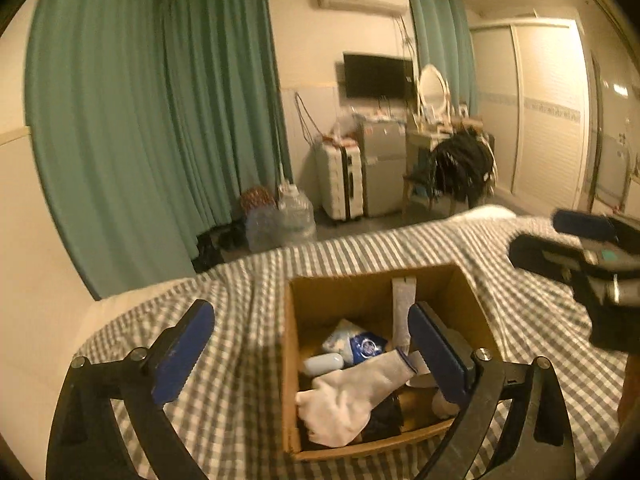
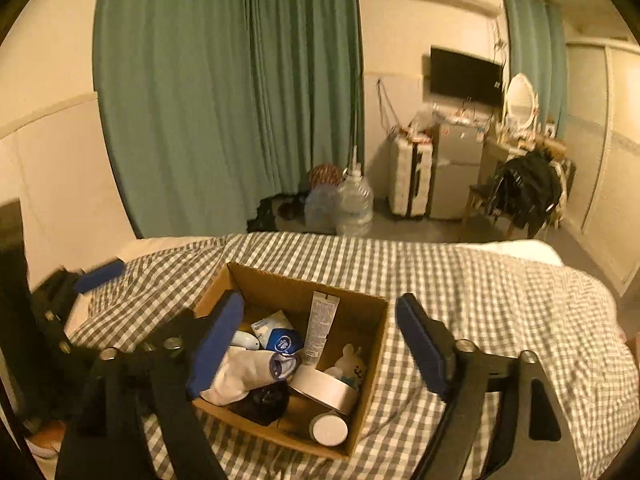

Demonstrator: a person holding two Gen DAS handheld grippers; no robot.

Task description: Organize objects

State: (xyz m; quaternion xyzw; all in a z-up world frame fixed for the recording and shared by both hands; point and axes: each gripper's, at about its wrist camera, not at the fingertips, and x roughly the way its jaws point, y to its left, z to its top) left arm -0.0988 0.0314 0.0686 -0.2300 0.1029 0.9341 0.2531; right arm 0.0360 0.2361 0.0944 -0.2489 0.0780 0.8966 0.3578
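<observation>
Both the left gripper (image 1: pixel 308 350) and right gripper (image 2: pixel 320 344) stand wide open and empty above the cardboard box (image 2: pixel 362 364) on the checked bedspread (image 2: pixel 480 292), which already holds a sock (image 2: pixel 244 376), tube (image 2: pixel 320 328), tape roll (image 2: pixel 326 388) and other items, so packing appears largely complete.

The right gripper (image 2: pixel 320 344) hangs over the box (image 2: pixel 360 308), its jaws wide apart and holding nothing. Under its left finger (image 2: pixel 216 344) lies a white sock (image 2: pixel 240 376). Between the fingers stand a tube (image 2: pixel 320 328), a tape roll (image 2: pixel 328 390) and a blue pack (image 2: pixel 282 338). The left gripper (image 2: pixel 96 274) is far to the left, over the checked cover (image 2: pixel 480 300).
</observation>
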